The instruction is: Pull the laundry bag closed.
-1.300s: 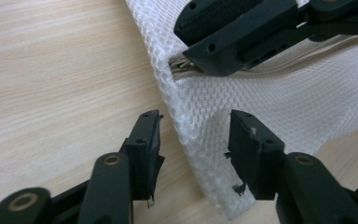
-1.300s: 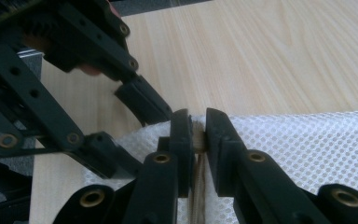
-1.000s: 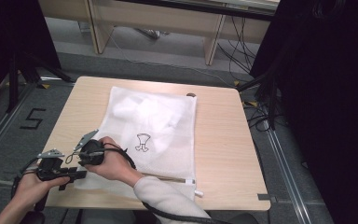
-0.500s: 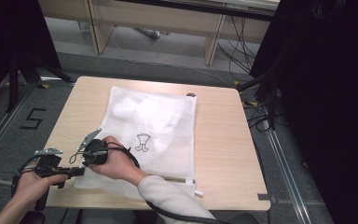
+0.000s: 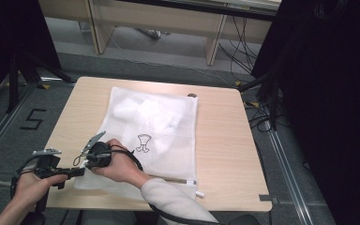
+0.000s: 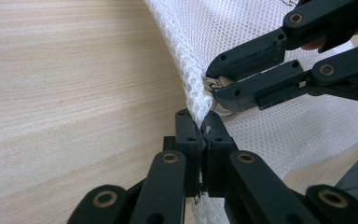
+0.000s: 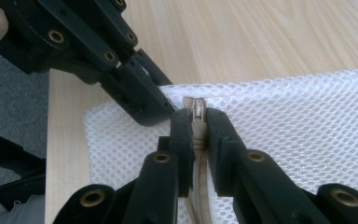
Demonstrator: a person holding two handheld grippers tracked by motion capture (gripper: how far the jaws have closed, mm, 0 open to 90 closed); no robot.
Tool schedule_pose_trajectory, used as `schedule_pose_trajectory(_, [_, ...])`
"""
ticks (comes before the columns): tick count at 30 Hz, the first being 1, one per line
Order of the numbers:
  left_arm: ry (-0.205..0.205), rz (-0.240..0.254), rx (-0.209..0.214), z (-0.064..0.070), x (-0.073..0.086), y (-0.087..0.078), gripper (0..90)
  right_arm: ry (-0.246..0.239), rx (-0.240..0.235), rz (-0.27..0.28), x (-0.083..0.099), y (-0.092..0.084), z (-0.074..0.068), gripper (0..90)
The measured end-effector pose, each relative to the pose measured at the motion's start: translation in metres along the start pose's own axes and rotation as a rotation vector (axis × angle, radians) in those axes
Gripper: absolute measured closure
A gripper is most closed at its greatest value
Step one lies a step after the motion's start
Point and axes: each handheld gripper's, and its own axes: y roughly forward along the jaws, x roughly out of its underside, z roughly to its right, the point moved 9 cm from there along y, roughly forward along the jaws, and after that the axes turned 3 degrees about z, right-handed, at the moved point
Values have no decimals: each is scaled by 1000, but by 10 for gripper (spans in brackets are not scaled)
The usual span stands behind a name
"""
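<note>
Mesh bag (image 5: 154, 136) lies flat on table (image 5: 225, 140), soft, light, floppy. Left claw (image 6: 204, 132) clamped on bag's corner edge; right claw (image 7: 196, 122) just beside it, clamped on zipper pull (image 7: 197, 111). Best grip: pull, hem.

Wooden table (image 5: 225, 140), grey floor (image 5: 51, 98), black cables (image 5: 243, 51) beyond.

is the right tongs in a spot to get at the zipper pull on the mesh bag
Yes, it looks so: the right tongs are already shut on the zipper pull at the corner of the mesh bag. The left tongs pinch the bag's edge just beside it, not blocking it.
</note>
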Motion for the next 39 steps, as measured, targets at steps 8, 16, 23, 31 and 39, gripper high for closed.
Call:
schedule_pose_trajectory(8, [19,-2,-19,-1,0,-2,869,13,9,-14,8,-1,0,826])
schedule_pose_trajectory(16, [22,3,-33,-1,0,-2,868,9,17,-19,8,-3,0,826])
schedule_pose_trajectory(23, [32,-8,-42,-1,0,-2,868,18,-6,-28,12,-2,-2,826])
schedule_pose_trajectory(31, [65,-29,-48,-3,1,-3,868,23,-4,-46,15,-2,-1,826])
schedule_pose_trajectory(39, [45,-19,-46,0,0,0,868,35,-7,-55,17,-4,-2,826])
